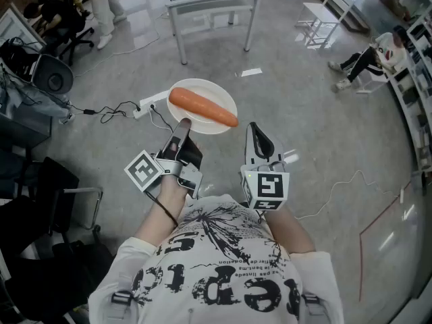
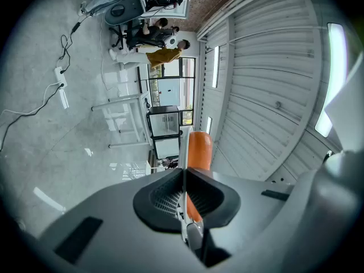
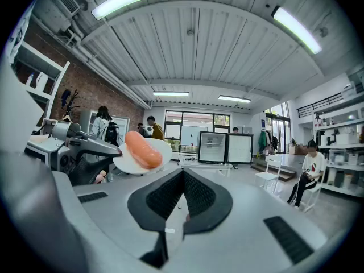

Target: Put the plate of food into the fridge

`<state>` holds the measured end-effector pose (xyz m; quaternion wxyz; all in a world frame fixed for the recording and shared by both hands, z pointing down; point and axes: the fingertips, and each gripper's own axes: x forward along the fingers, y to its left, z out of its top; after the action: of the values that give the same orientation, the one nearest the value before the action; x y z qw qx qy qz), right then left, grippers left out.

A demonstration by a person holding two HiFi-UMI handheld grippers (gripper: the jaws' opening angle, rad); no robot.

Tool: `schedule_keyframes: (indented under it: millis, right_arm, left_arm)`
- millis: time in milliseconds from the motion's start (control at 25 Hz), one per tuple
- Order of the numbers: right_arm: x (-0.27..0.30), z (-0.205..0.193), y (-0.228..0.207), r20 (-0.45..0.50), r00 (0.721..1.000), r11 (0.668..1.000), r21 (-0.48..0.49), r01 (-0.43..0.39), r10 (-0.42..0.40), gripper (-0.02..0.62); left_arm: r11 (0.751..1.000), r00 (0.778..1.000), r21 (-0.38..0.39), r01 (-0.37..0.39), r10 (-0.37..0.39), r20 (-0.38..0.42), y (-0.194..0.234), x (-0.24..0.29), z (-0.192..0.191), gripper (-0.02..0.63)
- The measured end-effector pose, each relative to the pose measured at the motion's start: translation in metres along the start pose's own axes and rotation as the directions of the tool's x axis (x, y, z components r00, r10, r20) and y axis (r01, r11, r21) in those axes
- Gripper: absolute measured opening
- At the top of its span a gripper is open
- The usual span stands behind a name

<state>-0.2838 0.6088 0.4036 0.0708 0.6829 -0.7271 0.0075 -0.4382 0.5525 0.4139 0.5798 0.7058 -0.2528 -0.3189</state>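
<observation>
Left gripper (image 1: 183, 124) clamping plate (image 1: 197, 86), food (image 1: 202, 108) aboard

The left gripper (image 1: 182, 128) is pinching the near rim of a white plate (image 1: 209, 90) that is carrying what looks like an orange sausage (image 1: 202, 106); the right gripper (image 1: 253, 128) is hovering just beside, empty.
</observation>
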Motion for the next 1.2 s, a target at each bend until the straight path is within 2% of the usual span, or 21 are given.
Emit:
schedule_keyframes:
  millis: [400, 600, 720, 960, 1080, 1200]
  right_arm:
    - [-0.005, -0.002, 0.000, 0.008, 1.000, 1.000, 0.003, 0.011, -0.011, 0.002]
    - [-0.006, 0.001, 0.001, 0.039, 0.999, 0.999, 0.042, -0.001, 0.000, 0.002]
    - [-0.003, -0.008, -0.001, 0.015, 1.000, 0.996, 0.087, 0.006, -0.008, 0.002]
    - [-0.002, -0.017, 0.000, -0.007, 1.000, 0.996, 0.082, 0.016, -0.015, 0.002]
    - [0.003, -0.019, -0.005, -0.010, 1.000, 0.997, 0.081, 0.010, -0.009, 0.002]
    - [0.015, -0.019, -0.029, -0.017, 1.000, 0.997, 0.082, 0.001, 0.000, 0.002]
  left_arm:
    - [1.000, 1.000, 0.013, 0.015, -0.015, -0.006, -0.003, -0.002, 0.000, 0.025]
    - [1.000, 1.000, 0.013, 0.016, -0.016, -0.010, -0.002, -0.001, 0.000, 0.025]
    - [1.000, 1.000, 0.010, 0.020, -0.020, -0.017, 0.000, 0.000, -0.001, 0.025]
    - [1.000, 1.000, 0.002, 0.009, -0.009, -0.028, 0.007, -0.003, -0.002, 0.025]
    - [1.000, 1.000, 0.002, 0.007, -0.007, -0.030, 0.011, 0.006, -0.002, 0.025]
    - [1.000, 1.000, -0.010, 0.000, 0.000, -0.030, 0.014, 0.033, -0.013, 0.025]
